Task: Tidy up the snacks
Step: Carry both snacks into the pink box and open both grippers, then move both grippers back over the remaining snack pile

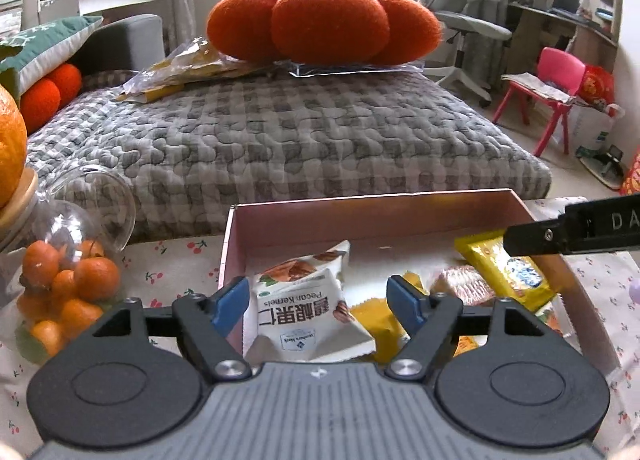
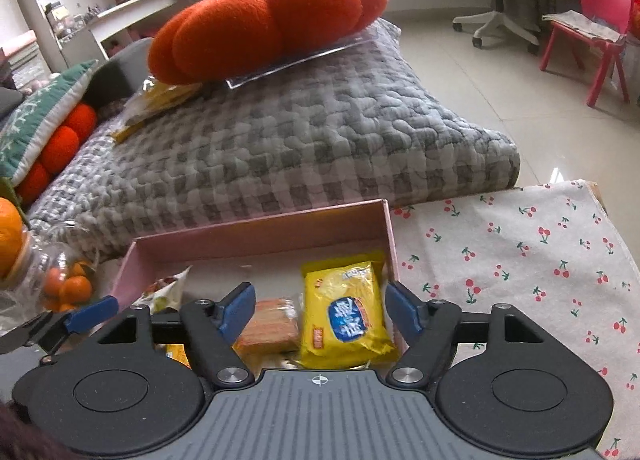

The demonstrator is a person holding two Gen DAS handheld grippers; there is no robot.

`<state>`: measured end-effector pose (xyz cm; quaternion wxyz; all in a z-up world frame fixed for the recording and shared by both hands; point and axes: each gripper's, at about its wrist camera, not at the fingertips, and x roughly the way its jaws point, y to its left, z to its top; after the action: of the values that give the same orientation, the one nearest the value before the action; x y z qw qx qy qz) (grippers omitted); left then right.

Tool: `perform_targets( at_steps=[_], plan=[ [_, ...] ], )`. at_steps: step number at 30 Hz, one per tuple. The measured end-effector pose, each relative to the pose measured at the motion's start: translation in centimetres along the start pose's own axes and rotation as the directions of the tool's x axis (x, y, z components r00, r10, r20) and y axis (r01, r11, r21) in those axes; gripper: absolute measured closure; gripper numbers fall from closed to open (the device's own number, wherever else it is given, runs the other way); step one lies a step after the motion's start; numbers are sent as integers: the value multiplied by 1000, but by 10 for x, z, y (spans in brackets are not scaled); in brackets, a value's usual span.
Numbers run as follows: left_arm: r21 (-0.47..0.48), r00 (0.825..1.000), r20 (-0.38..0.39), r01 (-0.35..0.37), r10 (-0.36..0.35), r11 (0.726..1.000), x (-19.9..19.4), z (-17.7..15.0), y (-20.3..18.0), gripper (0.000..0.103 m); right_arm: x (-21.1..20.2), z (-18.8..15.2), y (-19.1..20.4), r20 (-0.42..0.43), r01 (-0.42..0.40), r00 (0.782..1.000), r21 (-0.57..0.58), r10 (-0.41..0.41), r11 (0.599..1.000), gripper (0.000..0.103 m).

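Blue-padded and spread wide, the left gripper (image 1: 316,302) fills the bottom of the left wrist view with a white pecan-kernel packet (image 1: 310,310) lying between its fingers, untouched by either pad, so the tool is released. That packet rests in the near left corner of a shallow pink cardboard box (image 1: 372,205), which sits at lower centre on a white cherry-print tablecloth (image 2: 520,260). Also inside the box are a clear-wrapped brownish biscuit pack (image 2: 269,326) in the middle and a yellow plastic snack bag with a blue label (image 2: 346,312) toward its right wall; smaller yellow sachets (image 1: 370,320) lie beneath them. In the right wrist view the right gripper (image 2: 320,308) likewise stands released, its pads on either side of the yellow bag and biscuit pack without pressing them. At the lower left of both views a clear glass jar (image 1: 70,244) lies on its side, holding small orange mandarins (image 1: 68,292).
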<state>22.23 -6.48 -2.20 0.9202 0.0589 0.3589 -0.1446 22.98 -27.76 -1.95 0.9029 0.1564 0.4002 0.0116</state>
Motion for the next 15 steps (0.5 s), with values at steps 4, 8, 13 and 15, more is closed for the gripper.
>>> perform_targets(
  at_steps=[4,8,13,15],
  plan=[
    [7,1000,-6,9,-9,1000,-8,-2,-2,23,-10,0,4,-2,8,1000,-14,-8,1000,23],
    [22,1000,-5,15,-14,1000,-21,-3,-4,20,-25,-3,7,3,13,1000,-27,-13,1000,21],
    [37,1000,-7,17,-16,999,-39,-5,-6,16,-47,-7,11,2,24,1000,-24,-24,999,16],
    [42,1000,-10,18,-18,999,-48,-7,-7,15,-58,-10,13,1,23,1000,-23,-23,999,16]
  ],
)
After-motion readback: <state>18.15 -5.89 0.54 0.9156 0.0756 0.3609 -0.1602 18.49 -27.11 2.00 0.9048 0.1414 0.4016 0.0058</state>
